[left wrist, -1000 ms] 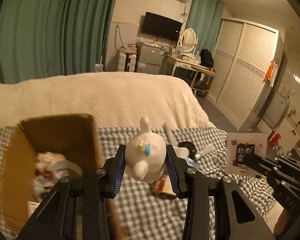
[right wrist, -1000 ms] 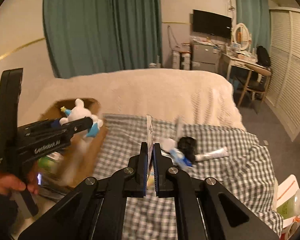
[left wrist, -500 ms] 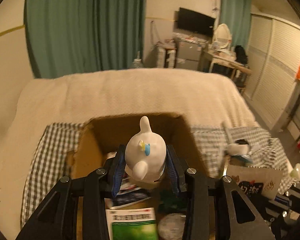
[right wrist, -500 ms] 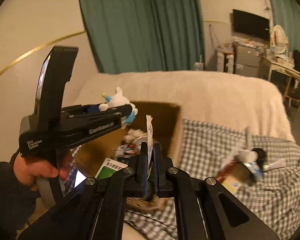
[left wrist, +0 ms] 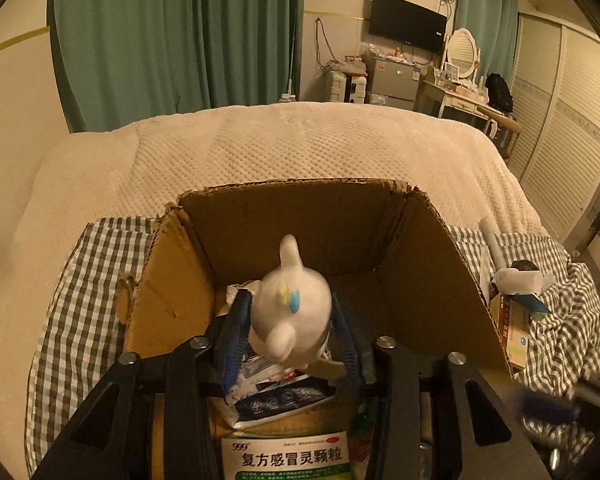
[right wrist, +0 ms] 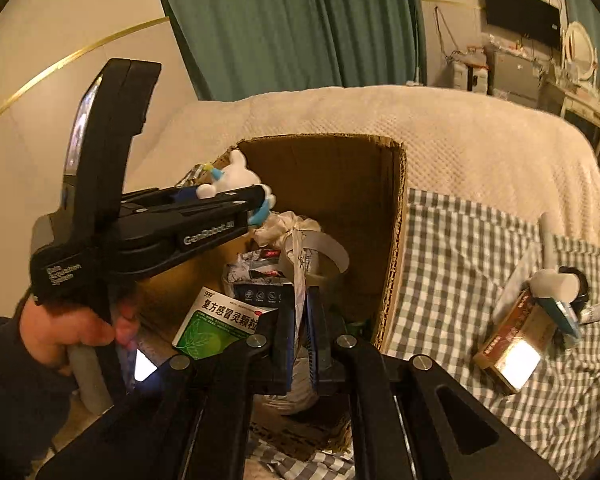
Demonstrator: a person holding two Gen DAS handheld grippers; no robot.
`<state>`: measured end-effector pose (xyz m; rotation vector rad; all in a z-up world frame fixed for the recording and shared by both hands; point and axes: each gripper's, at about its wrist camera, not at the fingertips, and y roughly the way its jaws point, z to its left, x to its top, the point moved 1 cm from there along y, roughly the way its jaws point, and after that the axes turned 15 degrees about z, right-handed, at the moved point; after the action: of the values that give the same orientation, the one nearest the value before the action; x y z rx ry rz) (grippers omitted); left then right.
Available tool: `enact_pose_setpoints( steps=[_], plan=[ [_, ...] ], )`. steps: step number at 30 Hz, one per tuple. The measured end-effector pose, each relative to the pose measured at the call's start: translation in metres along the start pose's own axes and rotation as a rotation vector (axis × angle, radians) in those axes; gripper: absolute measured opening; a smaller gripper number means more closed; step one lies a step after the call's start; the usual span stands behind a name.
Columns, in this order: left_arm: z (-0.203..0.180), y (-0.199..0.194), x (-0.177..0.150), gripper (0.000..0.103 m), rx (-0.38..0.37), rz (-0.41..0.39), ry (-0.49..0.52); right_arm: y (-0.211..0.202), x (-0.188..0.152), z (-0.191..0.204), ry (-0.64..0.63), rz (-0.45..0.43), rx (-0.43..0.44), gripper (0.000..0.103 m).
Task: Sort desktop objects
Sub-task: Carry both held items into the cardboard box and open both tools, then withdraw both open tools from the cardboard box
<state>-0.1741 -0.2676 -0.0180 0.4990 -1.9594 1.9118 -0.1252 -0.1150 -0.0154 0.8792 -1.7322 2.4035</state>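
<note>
Sorting looks partly done: the box (left wrist: 300, 240), standing on the checked cloth (left wrist: 84, 280) at the near-left part of the bed (left wrist: 260, 148), already holds a green medicine carton (right wrist: 220, 320), a dark foil packet (right wrist: 260, 292), crumpled wrappers and a white strip. Both tools hang over its open top with a load each. The left tool (left wrist: 288, 340) has the white toy (left wrist: 292, 304) between its blue pads; its jaws have just been opening, and a gap shows on the right side of the toy, so the toy seems let go or about to drop, though I cannot tell whether the left pad touches it. The right tool (right wrist: 300, 320) has a thin white slip (right wrist: 298, 264) standing upright between its pads; its jaws have just been opening a little, and the slip looks loose rather than pinched.

What is left lies on the cloth toward the right edge of the bed: a brown carton (right wrist: 512, 344), a white tube (right wrist: 548, 232), a white cylinder (right wrist: 552, 284), a black round thing beside it and a blue-capped item, all heaped together.

Judging the way: the two tools crowd the same opening, and the tall wall of the box nearest the heap stands between it and the drop spot. The room beyond, curtains and dresser, plays no part
</note>
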Motion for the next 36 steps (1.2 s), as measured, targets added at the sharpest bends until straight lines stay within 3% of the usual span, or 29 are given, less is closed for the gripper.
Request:
enact_pose_setpoints(
  steps=[1, 2, 3, 6, 13, 24, 30, 36],
  plan=[
    [-0.001, 0.0, 0.001, 0.065, 0.003, 0.001, 0.005, 0.0, 0.002, -0.004, 0.007, 0.001, 0.003, 0.03],
    [-0.003, -0.001, 0.001, 0.083, 0.008, -0.001, 0.008, -0.002, 0.001, -0.006, 0.017, -0.008, 0.001, 0.051],
    [-0.005, -0.005, 0.0, 0.09, 0.018, -0.021, 0.005, -0.006, 0.0, -0.009, 0.027, -0.024, 0.006, 0.057],
    [-0.008, -0.017, -0.001, 0.091, 0.024, -0.044, 0.005, -0.018, -0.002, -0.016, 0.045, -0.057, 0.022, 0.058],
    [-0.031, -0.058, 0.0, 0.091, 0.024, -0.084, 0.01, -0.062, -0.018, -0.033, 0.039, -0.108, -0.052, 0.058],
    [-0.116, -0.113, -0.011, 0.098, -0.033, -0.145, 0.093, -0.152, -0.065, -0.08, 0.133, -0.192, -0.158, 0.058],
    [-0.169, -0.109, -0.021, 0.103, -0.065, -0.13, 0.139, -0.184, -0.098, -0.109, 0.185, -0.217, -0.209, 0.059],
    [-0.217, -0.069, -0.034, 0.103, -0.082, -0.079, 0.192, -0.192, -0.124, -0.16, 0.263, -0.222, -0.249, 0.067]
  ],
)
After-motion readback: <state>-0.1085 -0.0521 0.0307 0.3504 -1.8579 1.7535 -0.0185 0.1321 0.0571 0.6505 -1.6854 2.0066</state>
